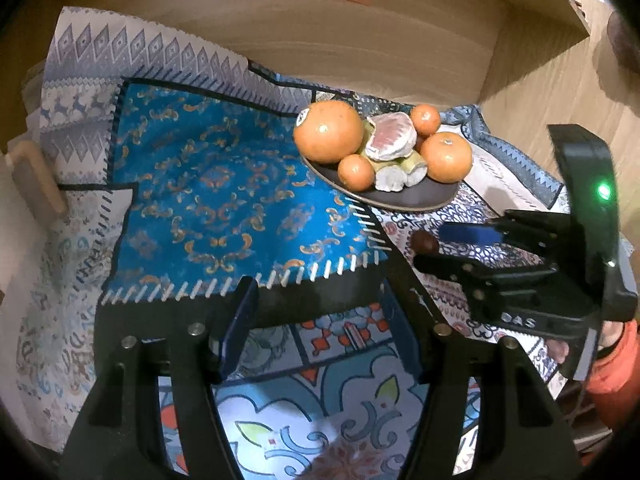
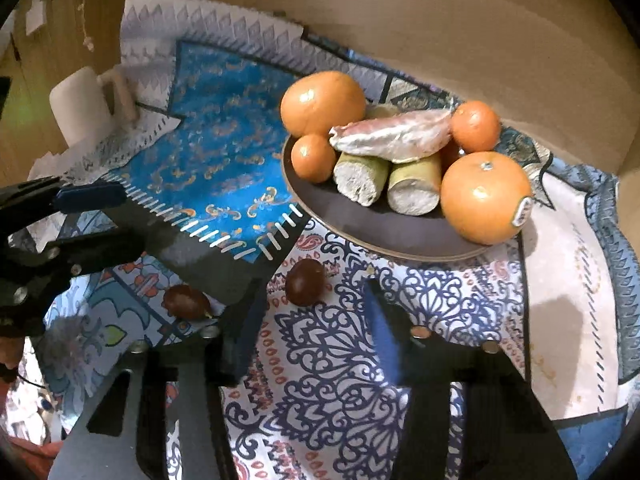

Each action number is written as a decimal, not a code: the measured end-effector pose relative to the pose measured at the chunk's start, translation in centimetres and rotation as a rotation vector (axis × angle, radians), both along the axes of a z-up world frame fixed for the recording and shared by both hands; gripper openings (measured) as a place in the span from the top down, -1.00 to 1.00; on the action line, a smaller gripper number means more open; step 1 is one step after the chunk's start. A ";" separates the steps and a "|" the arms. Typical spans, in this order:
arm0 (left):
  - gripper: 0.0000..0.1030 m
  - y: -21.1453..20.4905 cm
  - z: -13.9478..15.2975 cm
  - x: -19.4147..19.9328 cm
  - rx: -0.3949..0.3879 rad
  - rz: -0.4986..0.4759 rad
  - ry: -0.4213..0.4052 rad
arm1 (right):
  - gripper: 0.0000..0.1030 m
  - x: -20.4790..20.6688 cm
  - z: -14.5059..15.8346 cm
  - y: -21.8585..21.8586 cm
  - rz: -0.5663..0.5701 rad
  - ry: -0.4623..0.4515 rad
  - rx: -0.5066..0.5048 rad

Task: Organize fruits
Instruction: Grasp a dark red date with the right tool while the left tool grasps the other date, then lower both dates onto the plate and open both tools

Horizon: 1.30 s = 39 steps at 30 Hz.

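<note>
Patterned cloth [image 2: 400, 304]: dark plate [image 2: 360, 232] already heaped; two chestnuts [image 2: 305, 282] loose nearby; left gripper [image 1: 320, 312], right gripper [image 2: 312, 328] parted, empty.

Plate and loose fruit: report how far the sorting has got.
Done: the plate already holds oranges, including the big one, plus a peeled piece and two cut stalks. In hand: nothing; the right gripper stands open just short of a brown chestnut, and the left gripper is open too. Left: both chestnuts, that one and another, lie on the cloth.
</note>
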State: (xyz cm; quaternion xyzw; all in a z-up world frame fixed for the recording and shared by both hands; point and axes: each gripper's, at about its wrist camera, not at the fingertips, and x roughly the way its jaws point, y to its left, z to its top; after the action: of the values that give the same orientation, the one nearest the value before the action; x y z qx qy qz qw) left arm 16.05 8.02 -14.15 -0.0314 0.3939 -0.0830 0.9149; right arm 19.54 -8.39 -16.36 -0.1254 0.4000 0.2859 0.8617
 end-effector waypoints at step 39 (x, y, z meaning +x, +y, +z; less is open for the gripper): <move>0.58 -5.6 0.3 1.8 0.009 -0.108 0.027 | 0.66 -0.7 3.4 -5.2 -0.052 -0.049 0.108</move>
State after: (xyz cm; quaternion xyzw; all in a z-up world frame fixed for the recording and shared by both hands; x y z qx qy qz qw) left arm 17.86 2.44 -13.84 -0.0071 0.4077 -0.1301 0.9038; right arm 18.80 -13.61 -12.95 -0.0753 0.3659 0.2813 0.8839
